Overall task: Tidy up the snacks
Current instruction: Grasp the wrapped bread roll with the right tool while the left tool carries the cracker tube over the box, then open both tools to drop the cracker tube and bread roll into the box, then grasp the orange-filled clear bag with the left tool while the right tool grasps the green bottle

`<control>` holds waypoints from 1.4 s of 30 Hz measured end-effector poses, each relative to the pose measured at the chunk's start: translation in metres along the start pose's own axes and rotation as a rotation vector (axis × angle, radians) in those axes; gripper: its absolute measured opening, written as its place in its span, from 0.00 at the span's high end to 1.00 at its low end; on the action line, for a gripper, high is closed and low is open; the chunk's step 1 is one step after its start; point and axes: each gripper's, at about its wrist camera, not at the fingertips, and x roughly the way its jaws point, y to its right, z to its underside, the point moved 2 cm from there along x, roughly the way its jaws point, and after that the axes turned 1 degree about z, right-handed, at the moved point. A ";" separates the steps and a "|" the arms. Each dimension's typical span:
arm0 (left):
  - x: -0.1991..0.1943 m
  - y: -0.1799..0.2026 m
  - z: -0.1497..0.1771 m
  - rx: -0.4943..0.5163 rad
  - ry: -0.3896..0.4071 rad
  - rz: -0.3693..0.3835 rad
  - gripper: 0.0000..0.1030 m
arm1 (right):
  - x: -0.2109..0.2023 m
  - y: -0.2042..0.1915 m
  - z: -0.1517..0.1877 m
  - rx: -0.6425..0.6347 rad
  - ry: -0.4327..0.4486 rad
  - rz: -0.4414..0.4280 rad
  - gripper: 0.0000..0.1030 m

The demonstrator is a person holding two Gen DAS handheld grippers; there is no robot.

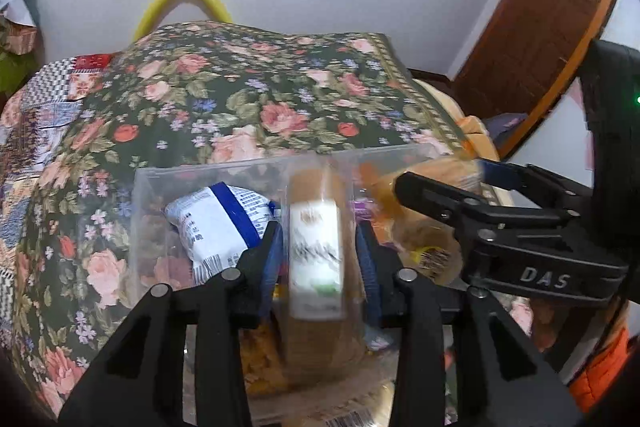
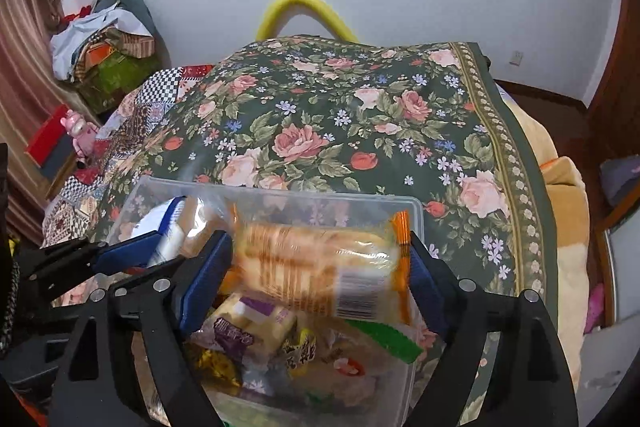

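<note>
Bedspread: we see a floral bedspread (image 2: 360, 131) under everything; only the right wrist view shows the cluttered chair (image 2: 108, 43) beyond it.
Bin: a clear plastic bin (image 2: 280, 193) sits on the near part of the bedspread, packed with snacks.
Right gripper: our right gripper (image 2: 320, 269) stands wide above the bin, an orange-ended biscuit pack (image 2: 320, 267) between its blue pads; we cannot tell whether they press.
Left gripper: our left gripper (image 1: 320, 251) is narrow, pads closed on a tan cracker pack with white label (image 1: 316, 247).
Left view only: a blue-and-white packet (image 1: 216, 227) inside the bin's left side.
</note>
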 end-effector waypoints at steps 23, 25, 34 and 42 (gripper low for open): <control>-0.127 0.022 0.072 0.074 0.098 -0.082 0.33 | -0.108 -0.032 0.078 -0.067 0.098 0.012 0.19; -0.128 0.023 0.087 0.069 0.078 -0.078 0.32 | -0.111 -0.034 0.090 -0.063 0.090 0.008 0.19; -0.105 0.024 0.156 0.004 -0.072 -0.065 0.31 | -0.116 -0.036 0.138 -0.014 0.029 -0.015 0.19; -0.092 0.031 0.192 0.003 -0.122 -0.067 0.30 | -0.116 -0.040 0.162 -0.009 -0.017 -0.004 0.19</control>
